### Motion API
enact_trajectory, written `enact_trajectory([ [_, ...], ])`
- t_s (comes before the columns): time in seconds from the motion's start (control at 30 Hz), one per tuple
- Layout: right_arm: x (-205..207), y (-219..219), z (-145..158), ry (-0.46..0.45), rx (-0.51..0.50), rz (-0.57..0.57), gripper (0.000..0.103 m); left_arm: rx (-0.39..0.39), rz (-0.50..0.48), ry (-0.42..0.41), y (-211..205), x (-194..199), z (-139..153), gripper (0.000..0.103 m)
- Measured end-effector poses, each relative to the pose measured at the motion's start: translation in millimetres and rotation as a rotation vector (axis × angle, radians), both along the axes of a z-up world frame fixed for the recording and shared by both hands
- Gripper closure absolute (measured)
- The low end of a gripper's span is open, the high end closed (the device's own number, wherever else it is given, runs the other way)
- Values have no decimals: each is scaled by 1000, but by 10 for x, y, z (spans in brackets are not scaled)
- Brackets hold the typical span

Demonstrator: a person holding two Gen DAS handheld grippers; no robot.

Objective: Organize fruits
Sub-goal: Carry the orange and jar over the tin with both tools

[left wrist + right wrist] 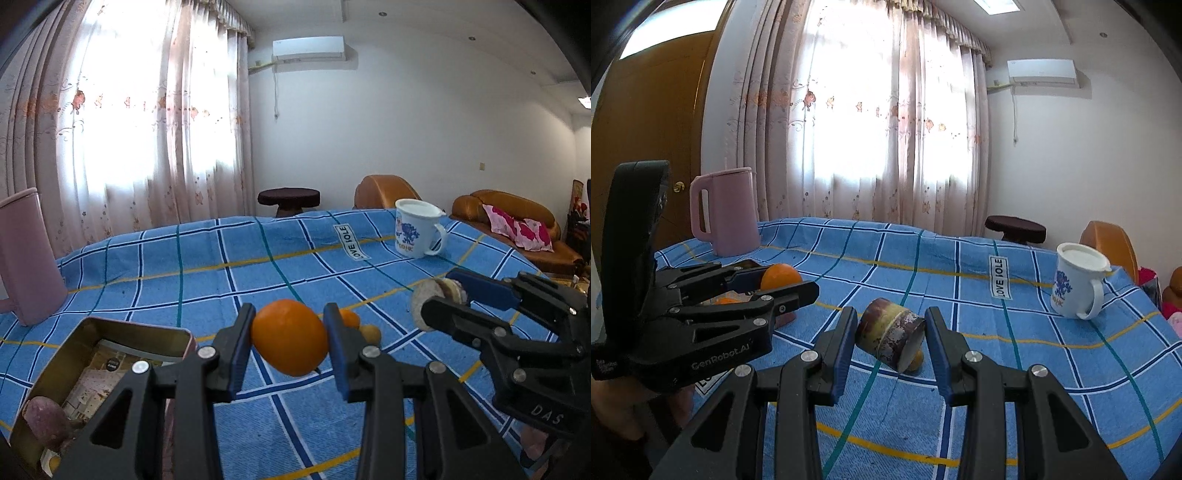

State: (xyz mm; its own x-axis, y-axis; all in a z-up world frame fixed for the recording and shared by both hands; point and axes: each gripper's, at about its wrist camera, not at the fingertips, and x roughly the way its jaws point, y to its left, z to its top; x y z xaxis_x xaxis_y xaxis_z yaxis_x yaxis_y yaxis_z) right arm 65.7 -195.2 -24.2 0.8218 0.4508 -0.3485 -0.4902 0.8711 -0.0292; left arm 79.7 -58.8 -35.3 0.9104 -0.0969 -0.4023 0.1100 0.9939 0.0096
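Observation:
My left gripper [290, 341] is shut on an orange [290, 341] and holds it above the blue checked cloth, just right of an open metal tin [122, 328]. The tin holds a purple sweet potato [44, 417] and some small fruit. My right gripper [891, 334] is shut on a short piece of sugarcane [890, 332] with a brown and yellow skin. In the left wrist view the right gripper [443, 295] holds the cane [424, 302] to the right. In the right wrist view the left gripper [783, 284] holds the orange [779, 277] at the left. A small orange fruit [351, 317] and a small yellow fruit [371, 334] lie on the cloth.
A pink kettle [726, 212] stands at the far left of the table. A white mug with a blue print [1075, 280] stands at the far right. A "LOVE" label [1001, 277] lies on the cloth. A dark stool [288, 199] and brown sofas [509, 221] stand beyond the table.

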Motion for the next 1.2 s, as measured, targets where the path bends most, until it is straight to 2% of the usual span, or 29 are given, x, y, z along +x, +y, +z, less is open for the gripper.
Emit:
enact_trajectory([
  [0.37, -41, 70, 14, -31, -28, 0, 63, -15, 4, -13, 70, -59, 9, 63],
  [0.73, -33, 293, 32, -12, -36, 47, 63, -38, 18, 7, 230, -153, 36, 63],
  [0.97, -59, 604, 154, -23, -37, 126, 63, -58, 50, 18, 530, -261, 170, 63],
  [1.2, -125, 1033, 249, -28, -42, 230, 63, -47, 129, 43, 1085, -330, 292, 63],
])
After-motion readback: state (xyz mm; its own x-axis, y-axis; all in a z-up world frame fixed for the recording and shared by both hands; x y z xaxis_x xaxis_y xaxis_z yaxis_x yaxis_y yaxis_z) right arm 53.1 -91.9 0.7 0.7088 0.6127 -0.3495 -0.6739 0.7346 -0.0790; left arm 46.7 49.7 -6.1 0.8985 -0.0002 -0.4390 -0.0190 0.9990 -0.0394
